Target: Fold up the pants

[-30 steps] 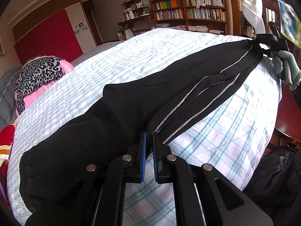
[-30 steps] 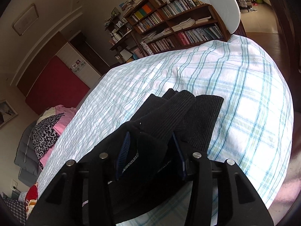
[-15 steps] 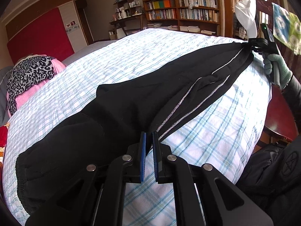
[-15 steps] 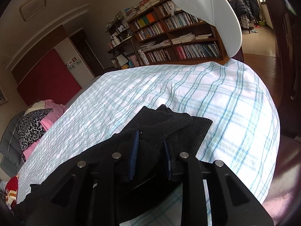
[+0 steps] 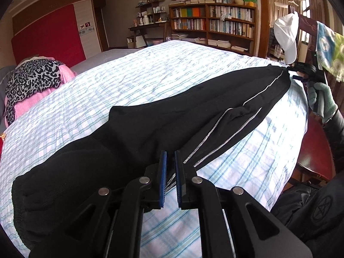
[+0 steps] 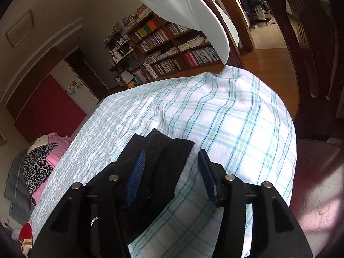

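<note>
Black pants point(image 5: 176, 129) lie lengthwise on the plaid bed point(image 5: 133, 79). Left gripper point(image 5: 170, 178) pinches the near side seam; right gripper point(image 6: 172, 176) spread wide over the cuffs point(image 6: 167, 148), far right.

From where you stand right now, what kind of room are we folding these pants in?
Most likely a lived-in bedroom that doubles as a study. The black pants lie on a bed with a plaid sheet, a wooden bookcase full of books lines the far wall, and a pile of clothes sits at the bed's far end.
</note>
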Demonstrator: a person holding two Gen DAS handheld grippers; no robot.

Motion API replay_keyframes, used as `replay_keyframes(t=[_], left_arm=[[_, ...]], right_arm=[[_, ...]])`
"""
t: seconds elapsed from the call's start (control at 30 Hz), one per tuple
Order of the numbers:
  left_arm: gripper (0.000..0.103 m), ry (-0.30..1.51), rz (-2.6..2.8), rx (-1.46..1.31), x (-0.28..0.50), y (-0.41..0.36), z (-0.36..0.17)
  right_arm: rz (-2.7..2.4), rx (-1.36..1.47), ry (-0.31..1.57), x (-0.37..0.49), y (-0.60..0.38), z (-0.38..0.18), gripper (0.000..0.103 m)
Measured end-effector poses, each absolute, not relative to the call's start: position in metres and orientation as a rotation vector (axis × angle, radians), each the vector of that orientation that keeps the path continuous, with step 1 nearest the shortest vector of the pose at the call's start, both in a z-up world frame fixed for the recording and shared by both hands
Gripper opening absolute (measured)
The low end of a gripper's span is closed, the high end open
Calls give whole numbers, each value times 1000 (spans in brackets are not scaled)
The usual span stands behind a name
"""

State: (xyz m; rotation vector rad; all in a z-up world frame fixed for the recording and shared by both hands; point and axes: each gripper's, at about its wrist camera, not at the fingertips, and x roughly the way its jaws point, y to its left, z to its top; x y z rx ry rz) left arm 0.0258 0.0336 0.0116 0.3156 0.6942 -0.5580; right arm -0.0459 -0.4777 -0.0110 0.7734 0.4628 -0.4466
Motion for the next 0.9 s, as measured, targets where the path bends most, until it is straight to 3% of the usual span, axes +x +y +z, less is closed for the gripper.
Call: replay_keyframes(t=[0.07, 0.23, 0.73, 0.8, 0.9], left_arm=[[7, 682, -581, 321, 30, 14, 14], [15, 692, -623, 276, 52, -30, 12], [20, 802, -816, 388, 60, -122, -29], [23, 801, -828, 382, 59, -121, -30], [38, 797, -845, 400, 55, -123, -29]], right_arm=[[-419, 832, 461, -49, -480, -16, 70], [-387, 822, 493, -36, -470, -20, 70], [-356, 757, 543, -7, -449, -21, 71], [-355, 758, 541, -7, -449, -21, 71], [-358, 756, 542, -6, -448, -21, 71]])
